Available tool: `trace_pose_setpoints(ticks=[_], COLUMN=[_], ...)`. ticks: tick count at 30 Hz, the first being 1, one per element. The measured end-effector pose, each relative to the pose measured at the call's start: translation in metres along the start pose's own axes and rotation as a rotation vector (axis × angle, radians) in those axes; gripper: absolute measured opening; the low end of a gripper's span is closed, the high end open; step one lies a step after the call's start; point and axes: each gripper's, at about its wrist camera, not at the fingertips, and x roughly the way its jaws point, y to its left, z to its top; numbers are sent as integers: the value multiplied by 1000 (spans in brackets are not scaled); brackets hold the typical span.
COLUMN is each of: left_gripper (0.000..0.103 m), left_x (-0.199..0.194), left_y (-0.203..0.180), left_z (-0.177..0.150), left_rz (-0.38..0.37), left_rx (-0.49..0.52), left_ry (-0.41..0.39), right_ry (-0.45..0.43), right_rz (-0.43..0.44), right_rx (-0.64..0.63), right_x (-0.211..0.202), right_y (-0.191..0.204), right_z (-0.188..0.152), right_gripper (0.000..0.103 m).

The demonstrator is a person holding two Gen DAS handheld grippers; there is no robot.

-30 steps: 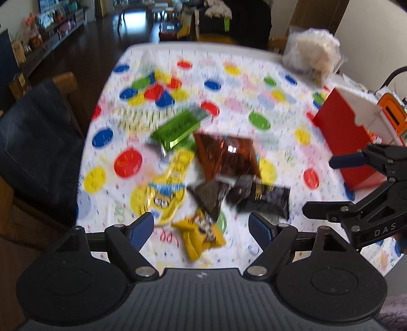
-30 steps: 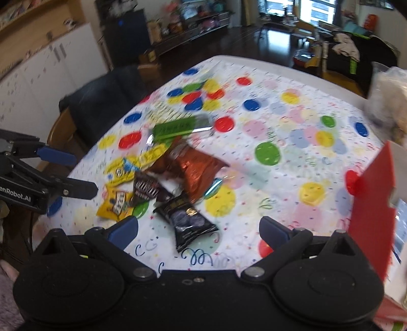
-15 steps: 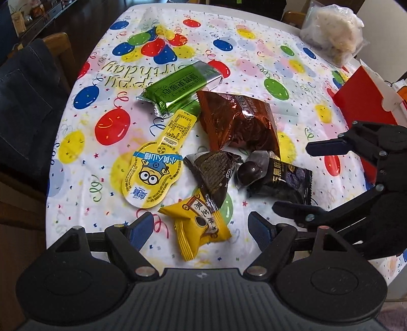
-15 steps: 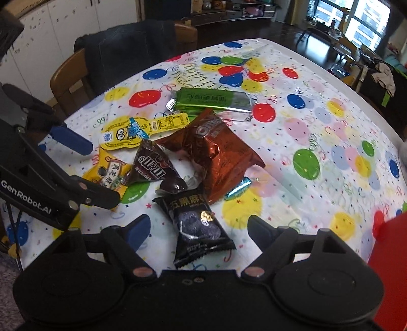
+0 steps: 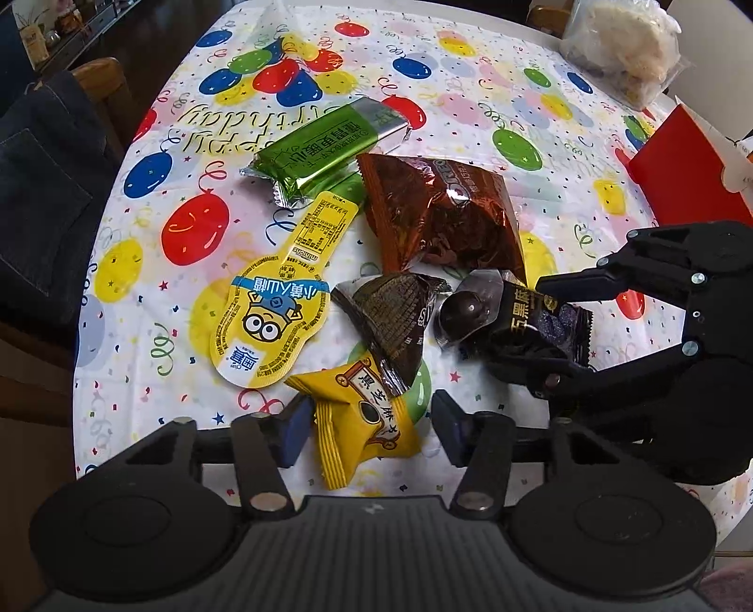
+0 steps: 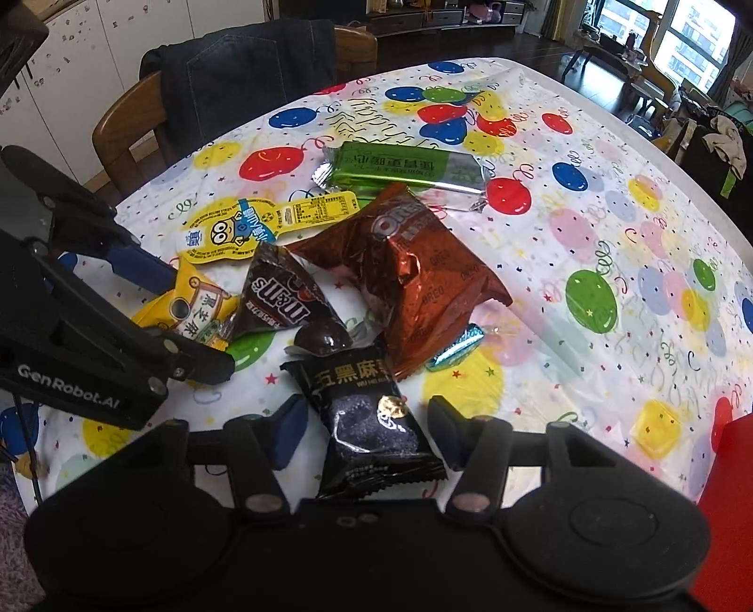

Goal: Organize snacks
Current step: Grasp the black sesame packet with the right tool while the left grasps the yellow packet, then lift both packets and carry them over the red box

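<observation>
Several snacks lie on the balloon tablecloth (image 5: 470, 108). My left gripper (image 5: 367, 426) is open around a yellow sesame packet (image 5: 364, 423), also seen in the right wrist view (image 6: 188, 306). My right gripper (image 6: 362, 428) is open around a black sesame packet (image 6: 367, 423), which shows in the left wrist view (image 5: 541, 320). Between them lie a brown M&M's pouch (image 6: 277, 296) and a dark chocolate ball (image 6: 322, 339). Farther off are a copper Oreo bag (image 6: 414, 282), a green bar (image 6: 404, 169) and a yellow Minions jelly pack (image 5: 277, 301).
A red box (image 5: 687, 174) stands at the table's right side, with a clear plastic bag (image 5: 621, 42) beyond it. A wooden chair with a dark denim jacket (image 6: 244, 80) sits at the table's left edge. A small blue candy (image 6: 456, 350) lies by the Oreo bag.
Both grippers have come down and forward to the snack pile. The left now straddles the yellow packet and the right straddles the black packet.
</observation>
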Motion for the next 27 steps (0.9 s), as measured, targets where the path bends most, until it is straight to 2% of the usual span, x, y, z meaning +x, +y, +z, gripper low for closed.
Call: trace_pose_setpoints(ticks=[2,5,14,27], left_gripper=[42,34,26,23], left_x=[0,-1,-9,-36], left_y=[0,4,11,18], left_z=[0,-1,-9,-20], left_rz=[12,18,-16,-54], left_rx=[-1,-12,-41,-77], left_ry=[-5,-10,-28,-66], right_ry=[-6,-12,-26,-81], right_rz=[-6,-17,-29,-22], right_rx=[-2,-5,44,154], right_x=[-1,-4,-15,-51], right_y=[2,5,6,10], right_z=[-1,-3,-14,-27], right_gripper=[46,40,35,35])
